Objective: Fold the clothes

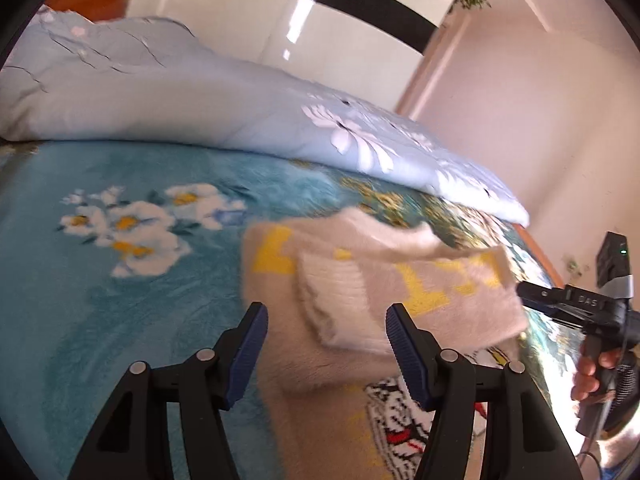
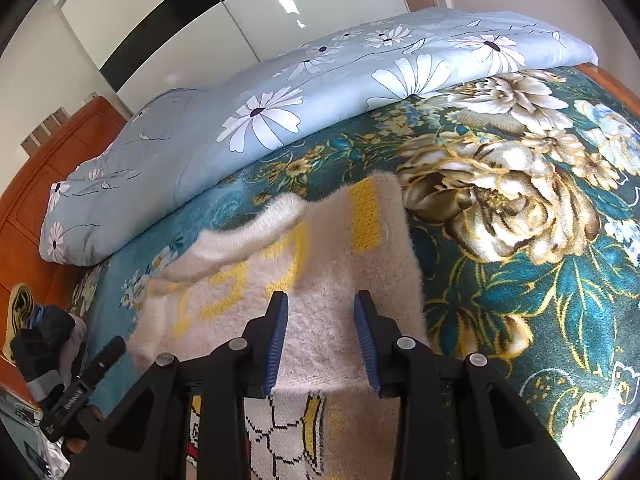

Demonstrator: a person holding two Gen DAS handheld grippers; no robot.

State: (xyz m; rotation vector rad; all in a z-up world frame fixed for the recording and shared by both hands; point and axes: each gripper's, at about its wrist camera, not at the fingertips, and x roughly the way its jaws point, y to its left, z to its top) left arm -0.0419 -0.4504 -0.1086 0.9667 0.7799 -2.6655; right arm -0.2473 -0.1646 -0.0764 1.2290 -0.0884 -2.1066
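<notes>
One garment is in play: a fluffy cream knitted sweater with yellow block lettering (image 2: 320, 264), lying on the teal floral plush blanket (image 2: 540, 280) that covers the bed. Its upper part is already doubled over the lower part, so the cartoon panel on the front (image 2: 288, 432) peeks out only at the near edge, and one ribbed white sleeve cuff (image 1: 340, 292) is laid across the top, presumably to keep the bundle compact before another fold.

Two grippers work here, each with two blue-padded fingers. The left gripper (image 1: 326, 354) hangs just over the near edge of the folded stack with its fingers spread wide and nothing between them. The right gripper (image 2: 322, 344) sits over the same stack from the other side, its gap somewhat narrower, also empty; whether its pads brush the pile is hard to judge, since the fur blurs into them.

Behind the sweater, well apart from it, a pale blue quilt printed with white daisies (image 2: 248, 120) is bunched along the far side of the bed, one only. The orange wooden headboard (image 2: 44, 168) rises beyond it.
</notes>
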